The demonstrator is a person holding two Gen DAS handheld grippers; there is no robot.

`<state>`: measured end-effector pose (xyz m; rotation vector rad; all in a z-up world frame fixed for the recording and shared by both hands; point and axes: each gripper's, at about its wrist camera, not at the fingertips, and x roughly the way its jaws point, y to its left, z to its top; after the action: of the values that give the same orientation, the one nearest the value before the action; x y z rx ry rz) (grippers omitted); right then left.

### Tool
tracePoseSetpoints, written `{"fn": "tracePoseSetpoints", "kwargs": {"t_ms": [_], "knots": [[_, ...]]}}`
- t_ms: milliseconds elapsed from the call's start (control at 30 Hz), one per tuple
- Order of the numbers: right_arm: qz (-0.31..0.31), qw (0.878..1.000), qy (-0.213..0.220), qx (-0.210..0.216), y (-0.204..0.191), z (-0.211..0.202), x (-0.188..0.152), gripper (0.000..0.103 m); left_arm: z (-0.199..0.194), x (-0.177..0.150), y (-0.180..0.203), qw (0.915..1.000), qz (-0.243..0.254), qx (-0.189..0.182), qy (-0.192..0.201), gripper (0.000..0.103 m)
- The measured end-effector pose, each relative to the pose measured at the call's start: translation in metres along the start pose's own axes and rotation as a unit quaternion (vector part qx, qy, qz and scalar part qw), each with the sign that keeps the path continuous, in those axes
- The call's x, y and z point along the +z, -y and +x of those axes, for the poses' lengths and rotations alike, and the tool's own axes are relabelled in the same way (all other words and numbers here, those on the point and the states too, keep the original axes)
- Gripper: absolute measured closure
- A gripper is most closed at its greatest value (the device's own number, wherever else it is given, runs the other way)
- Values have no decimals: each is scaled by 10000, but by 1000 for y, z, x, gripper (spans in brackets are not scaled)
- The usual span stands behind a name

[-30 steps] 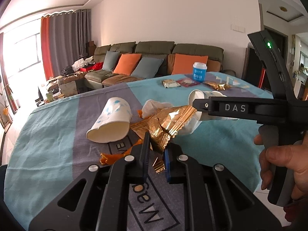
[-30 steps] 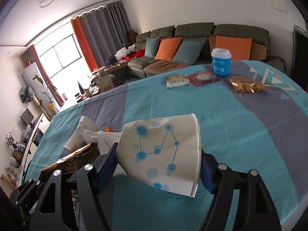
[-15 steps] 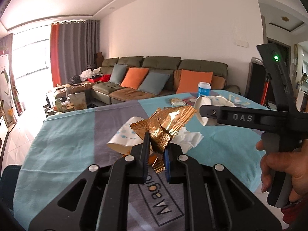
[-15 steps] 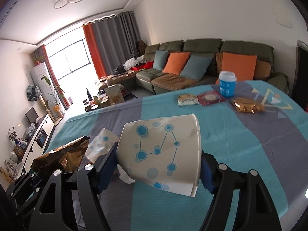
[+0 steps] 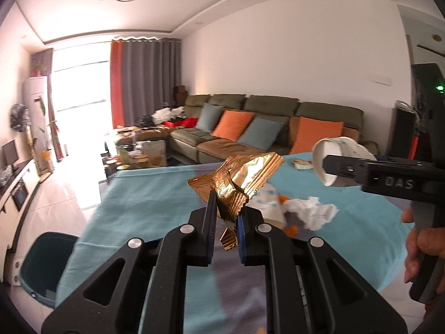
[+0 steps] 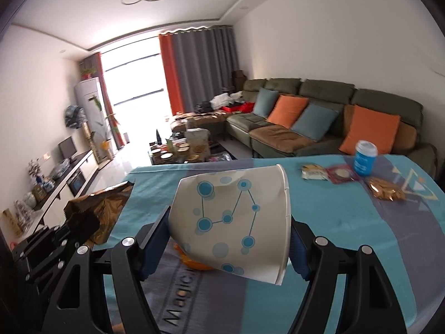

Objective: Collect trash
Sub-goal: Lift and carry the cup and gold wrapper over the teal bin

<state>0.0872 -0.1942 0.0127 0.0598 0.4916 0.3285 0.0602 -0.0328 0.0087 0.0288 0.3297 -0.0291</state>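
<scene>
Now lifted well clear of the table (image 5: 144, 206), both loads, unlike a second ago: carrying phase begun. Left of the table, teal bin (image 5: 41, 267), seen only by left wrist. Left gripper (image 5: 225, 217) clamped on gold wrapper (image 5: 239, 178). Right gripper (image 6: 229, 239) squeezing paper cup (image 6: 230, 220). Beyond the cup, far-edge packets, right view only.
</scene>
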Motion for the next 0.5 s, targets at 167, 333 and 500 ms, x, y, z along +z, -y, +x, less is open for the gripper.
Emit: {"fn": "tracePoseSetpoints", "kwargs": {"t_ms": [167,333,500], "knots": [[-276,9989,14,366,-32,6,7,31,-13,5,-37,9981,-173,570,132,90],[-570,9944,2,885,-72,15,14,31,-27,5,-81,9922,-354,1184,172,90],[-908,9867,-21,1350,-116,26,19,31,-44,5,-117,9843,-485,1687,185,90]]}}
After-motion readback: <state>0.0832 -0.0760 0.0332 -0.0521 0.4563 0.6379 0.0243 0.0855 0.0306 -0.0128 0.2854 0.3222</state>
